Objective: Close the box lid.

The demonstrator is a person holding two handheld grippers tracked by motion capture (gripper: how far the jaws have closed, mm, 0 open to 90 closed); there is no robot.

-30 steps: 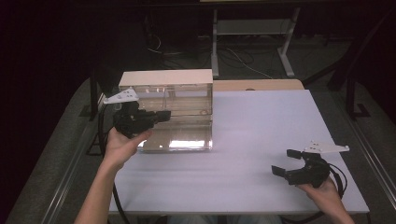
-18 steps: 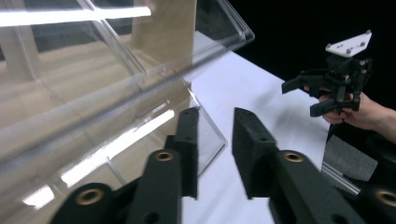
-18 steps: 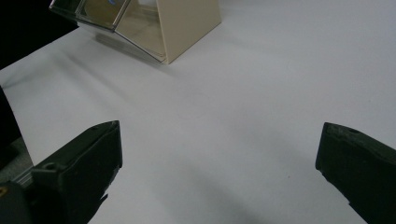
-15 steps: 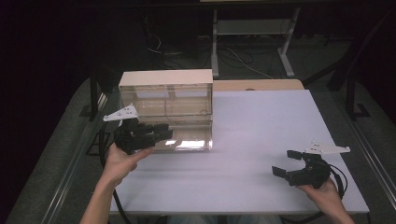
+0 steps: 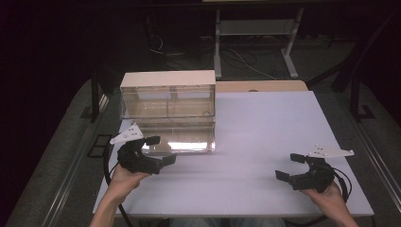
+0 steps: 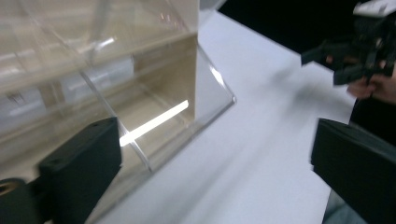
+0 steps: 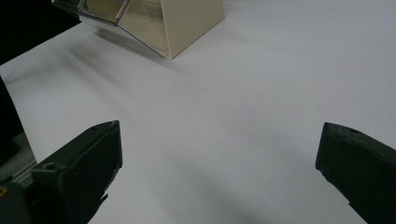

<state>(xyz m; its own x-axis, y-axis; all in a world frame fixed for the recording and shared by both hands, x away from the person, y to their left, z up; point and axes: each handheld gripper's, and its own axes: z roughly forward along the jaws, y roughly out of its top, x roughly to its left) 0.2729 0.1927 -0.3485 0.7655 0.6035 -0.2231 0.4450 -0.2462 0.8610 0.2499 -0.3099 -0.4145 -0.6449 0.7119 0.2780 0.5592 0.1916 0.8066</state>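
Left tongs (image 5: 163, 150) spread apart, just in front of the clear box (image 5: 168, 111), right tongs (image 5: 289, 166) spread apart, empty, well apart over the white table (image 5: 265, 127)

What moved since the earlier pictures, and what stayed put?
The left gripper pulled back from the clear box toward the person, ending low at the box's front edge, jaws open and empty. Nothing was grabbed or let go. The right gripper stayed resting open at the table's near right, and the box did not move.
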